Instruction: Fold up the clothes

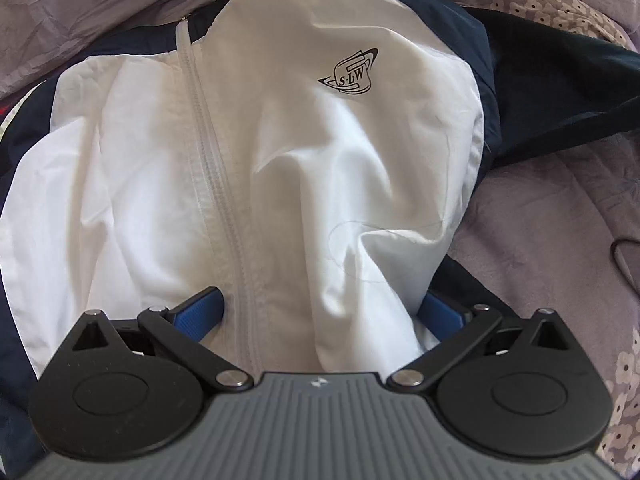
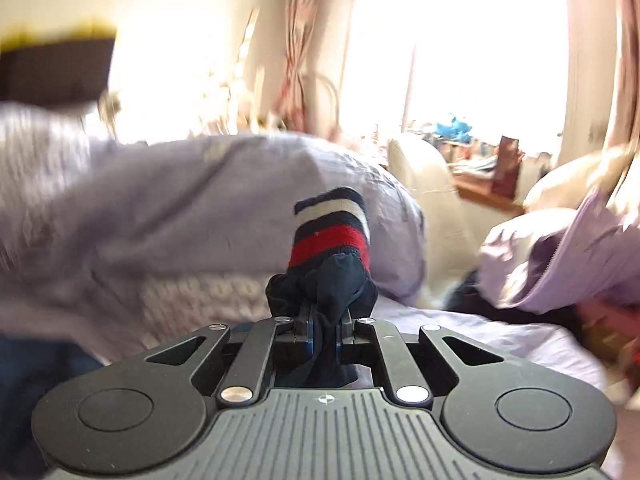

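Note:
A white zip-up jacket (image 1: 280, 140) with navy sides and a small chest logo (image 1: 350, 74) lies spread front-up on the lilac bedding. My left gripper (image 1: 320, 300) points down onto its lower front with the jaws wide apart. A hump of white cloth and the zipper (image 1: 208, 152) lie between the blue pads (image 1: 206, 306), which do not pinch it. In the right wrist view, my right gripper (image 2: 324, 320) is shut on a bunched navy sleeve (image 2: 332, 280). Its striped navy, white and red cuff (image 2: 332, 228) sticks up beyond the fingertips.
Lilac flowered bedding (image 1: 560, 220) surrounds the jacket, and a dark cable (image 1: 620, 256) lies at the right. Rumpled lilac duvet (image 2: 180, 200) and pillows (image 2: 540, 248) fill the blurred right wrist view. Behind them are a cream chair (image 2: 424, 176), curtains and a bright window.

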`<state>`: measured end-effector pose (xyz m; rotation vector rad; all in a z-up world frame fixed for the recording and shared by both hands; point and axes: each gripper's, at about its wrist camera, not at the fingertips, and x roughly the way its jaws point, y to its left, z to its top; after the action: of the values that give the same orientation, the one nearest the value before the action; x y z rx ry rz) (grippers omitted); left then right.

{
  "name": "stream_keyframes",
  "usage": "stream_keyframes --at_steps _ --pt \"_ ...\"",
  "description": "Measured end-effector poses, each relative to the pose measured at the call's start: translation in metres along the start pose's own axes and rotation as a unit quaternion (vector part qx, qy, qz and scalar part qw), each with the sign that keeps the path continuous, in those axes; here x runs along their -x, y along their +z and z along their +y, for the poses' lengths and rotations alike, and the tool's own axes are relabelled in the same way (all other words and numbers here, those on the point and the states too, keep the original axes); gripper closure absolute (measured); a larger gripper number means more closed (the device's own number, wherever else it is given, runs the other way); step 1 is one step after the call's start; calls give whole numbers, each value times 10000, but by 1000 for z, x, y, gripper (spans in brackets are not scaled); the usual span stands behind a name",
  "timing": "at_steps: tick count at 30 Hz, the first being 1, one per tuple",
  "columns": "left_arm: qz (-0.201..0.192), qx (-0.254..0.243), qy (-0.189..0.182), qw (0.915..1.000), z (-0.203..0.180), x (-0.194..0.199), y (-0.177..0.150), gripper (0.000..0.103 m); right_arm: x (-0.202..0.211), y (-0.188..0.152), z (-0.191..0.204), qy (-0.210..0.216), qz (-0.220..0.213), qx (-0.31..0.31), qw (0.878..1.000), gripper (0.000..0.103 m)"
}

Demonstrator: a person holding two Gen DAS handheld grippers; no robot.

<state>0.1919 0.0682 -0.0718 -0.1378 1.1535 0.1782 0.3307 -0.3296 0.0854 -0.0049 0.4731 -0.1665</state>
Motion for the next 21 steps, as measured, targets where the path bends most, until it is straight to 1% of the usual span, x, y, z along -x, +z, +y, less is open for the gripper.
stream_keyframes --at_steps 1,2,3,5,6,7,9,10,11,14,16,17,19,20,21 --pt "14 9 -4 10000 1 1 -1 0 -13 -2 -15 130 368 -215 9990 86" --pt "26 15 -12 10000 3 2 -1 0 -24 -4 -29 251 732 -409 9962 80" --pt "37 20 -24 10000 4 4 -2 0 -28 -9 -39 337 1080 -519 9922 73" --pt "48 16 -50 10000 7 6 -4 0 -33 -18 -58 507 1728 -697 9812 64" --pt "53 17 -63 10000 9 6 -5 0 -26 -15 -58 561 1854 -581 9793 53" --pt "59 22 -74 10000 10 7 -6 0 -16 -8 -54 467 1939 -306 9794 46" --pt "59 17 -66 10000 12 8 -8 0 7 9 -40 -24 1950 388 9800 43" --pt "56 12 -58 10000 12 8 -9 0 20 18 -30 -185 1816 673 9809 43" --pt "52 6 -46 10000 12 8 -10 0 33 25 -17 -123 1648 905 9821 43" --pt "42 -3 -9 10000 13 10 -13 0 61 37 24 391 1319 1410 9804 43" --pt "40 -6 0 10000 15 12 -15 0 52 33 56 926 1351 1585 9737 43" --pt "39 -7 -4 10000 16 12 -16 0 45 31 72 1154 1406 1654 9693 43" --pt "38 -7 -15 10000 19 13 -18 0 15 20 99 1267 1855 1647 9604 46" --pt "37 -8 -17 10000 20 14 -20 0 -3 14 105 1147 2125 1607 9570 49" --pt "36 -9 -18 10000 21 15 -21 0 -17 10 107 897 2395 1556 9541 52"
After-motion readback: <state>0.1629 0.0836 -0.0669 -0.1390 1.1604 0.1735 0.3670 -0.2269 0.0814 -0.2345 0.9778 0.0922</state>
